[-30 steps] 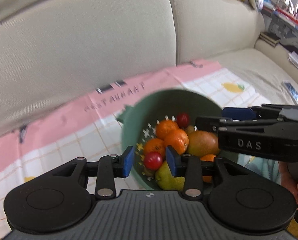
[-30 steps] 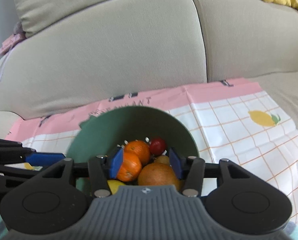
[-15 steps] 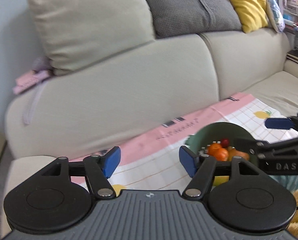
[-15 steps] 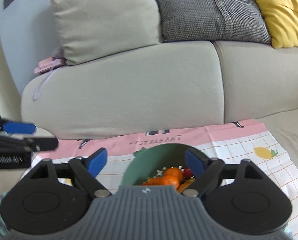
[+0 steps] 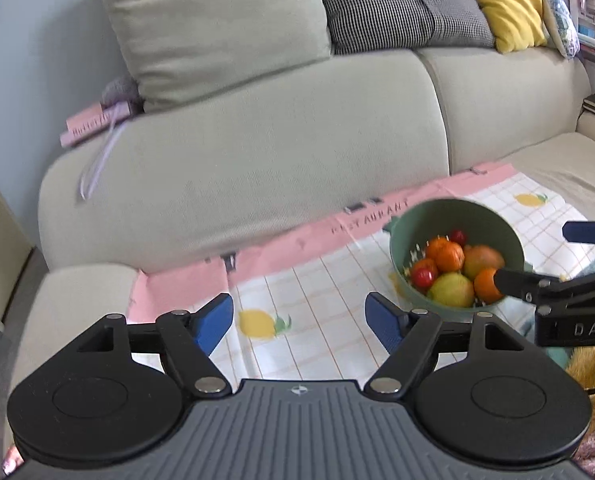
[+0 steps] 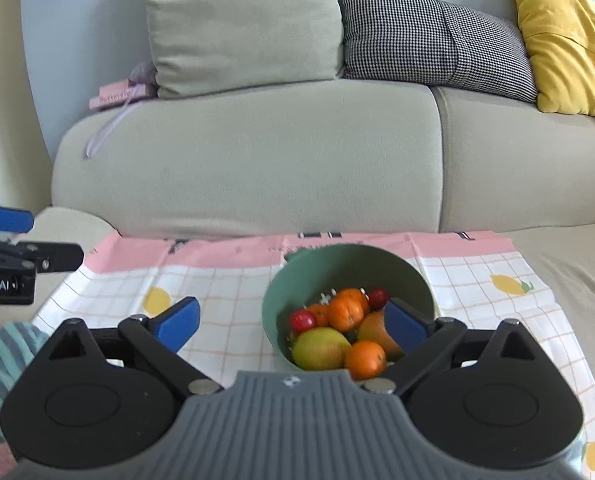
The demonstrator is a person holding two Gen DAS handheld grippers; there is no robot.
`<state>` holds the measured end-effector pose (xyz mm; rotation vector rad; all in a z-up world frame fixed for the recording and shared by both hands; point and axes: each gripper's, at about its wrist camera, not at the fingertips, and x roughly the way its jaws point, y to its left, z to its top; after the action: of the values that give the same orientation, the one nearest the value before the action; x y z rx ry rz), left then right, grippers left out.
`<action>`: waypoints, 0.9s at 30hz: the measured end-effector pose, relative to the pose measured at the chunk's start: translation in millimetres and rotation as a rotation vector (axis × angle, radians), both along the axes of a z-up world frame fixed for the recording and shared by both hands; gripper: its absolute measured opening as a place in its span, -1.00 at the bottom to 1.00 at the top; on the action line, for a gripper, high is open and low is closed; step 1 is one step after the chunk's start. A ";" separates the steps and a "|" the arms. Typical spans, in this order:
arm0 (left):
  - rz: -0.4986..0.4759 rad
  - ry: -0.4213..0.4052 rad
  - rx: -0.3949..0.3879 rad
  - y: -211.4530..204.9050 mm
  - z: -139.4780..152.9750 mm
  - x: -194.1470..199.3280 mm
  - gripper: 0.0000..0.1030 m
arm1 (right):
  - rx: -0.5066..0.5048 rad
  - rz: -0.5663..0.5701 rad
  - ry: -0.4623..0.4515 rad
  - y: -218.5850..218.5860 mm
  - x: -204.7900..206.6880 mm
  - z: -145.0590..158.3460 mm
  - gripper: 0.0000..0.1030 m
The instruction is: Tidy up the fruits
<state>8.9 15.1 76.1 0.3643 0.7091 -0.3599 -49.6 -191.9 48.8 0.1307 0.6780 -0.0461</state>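
Note:
A green bowl (image 5: 402, 254) (image 6: 349, 249) stands on a pink-edged checked cloth (image 5: 317, 288) (image 6: 217, 276) on the sofa seat. In it lie several oranges (image 5: 449, 257) (image 6: 347, 312), red cherry tomatoes (image 5: 423, 277) (image 6: 302, 320), a yellow-green pear (image 5: 451, 291) (image 6: 320, 348) and a mango (image 5: 483, 260). My left gripper (image 5: 299, 320) (image 6: 33, 238) hangs above the cloth, left of the bowl, jaws opening, nothing between them. My right gripper (image 6: 291, 324) (image 5: 545, 256) hovers above and before the bowl, jaws opening, holding nothing.
Behind the cloth rises the beige sofa back (image 6: 257, 168) with a beige cushion (image 6: 241, 20), a houndstooth cushion (image 6: 429, 40) and a yellow cushion (image 6: 561, 40). A pink book (image 5: 97, 124) lies on the sofa arm. A striped sleeve (image 6: 1, 352) shows low left.
Both grippers have drawn back and upward from just over the fruit, and their jaws have spread from narrow to wide. The fruit stays in the bowl.

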 end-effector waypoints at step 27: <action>0.054 0.133 -0.002 3.7 -44.8 13.9 0.71 | -0.151 -0.061 0.160 13.3 16.8 -51.7 0.92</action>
<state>22.8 18.9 31.4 0.3207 0.8471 -0.3355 -32.8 -178.5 -2.9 0.0019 0.8274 -0.1676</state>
